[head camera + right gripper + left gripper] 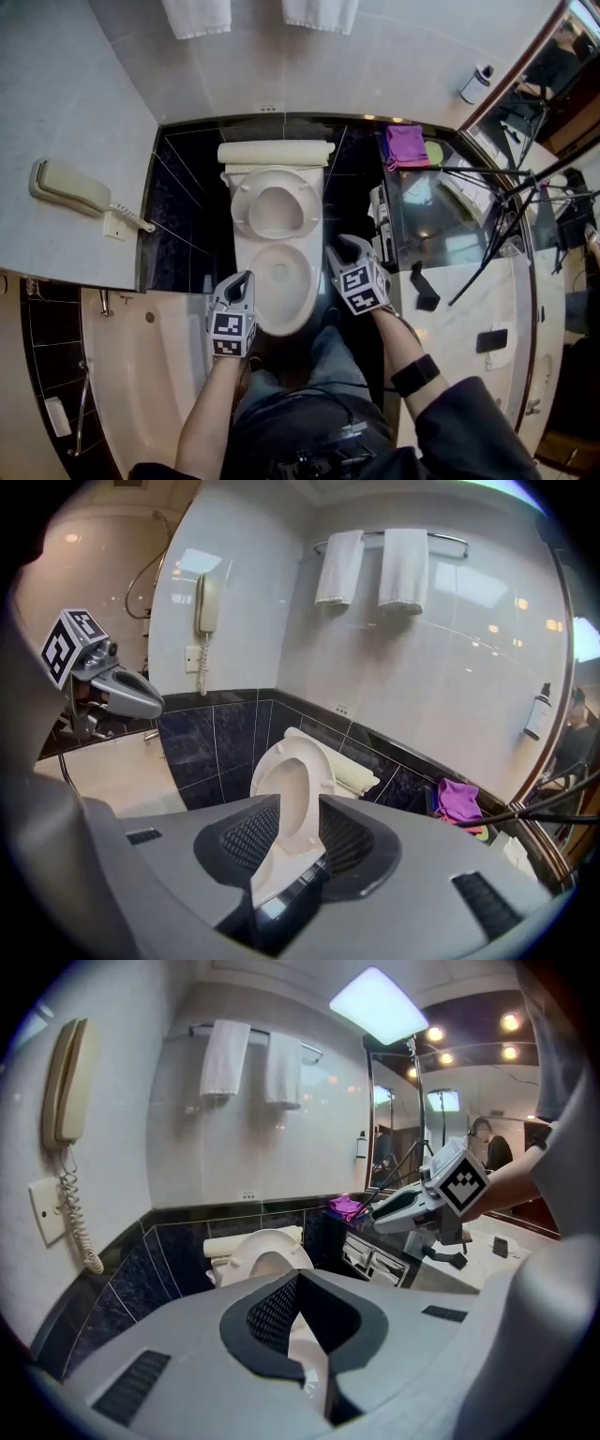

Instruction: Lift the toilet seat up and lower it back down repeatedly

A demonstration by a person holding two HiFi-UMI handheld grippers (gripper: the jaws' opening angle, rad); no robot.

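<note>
Stands over the toilet w/ a gripper in each hand. Holds left gripper at front-left rim of the bowl, jaws pressed together at the tips, pinching nothing; can't tell whether it touches the rim. Holds right gripper just off the bowl's right side, jaws spread, nothing btwn the pads. Through that gap, in right gripper view, glimpses only seat and rim farther off.

Finds toilet seat raised, near upright, leaning back toward the cistern, clear of both grippers.

Head view alone: takes in both forearms, bathtub at left, vanity counter at right w/ tripod legs over it, purple cloth on the ledge beside the cistern.

Left gripper view alone: catches ceiling light panel, mirror w/ spot lamps, and right gripper side-on, out toward the counter. Also shows wall phone w/ coiled cord close at left, and two white towels on a rail above the toilet.

Right gripper view alone: catches left gripper side-on at far left, in front of the tub. Puts phone farther off on the side wall and pump bottle at right edge. Gives the clearest look at the seat's tilt.
</note>
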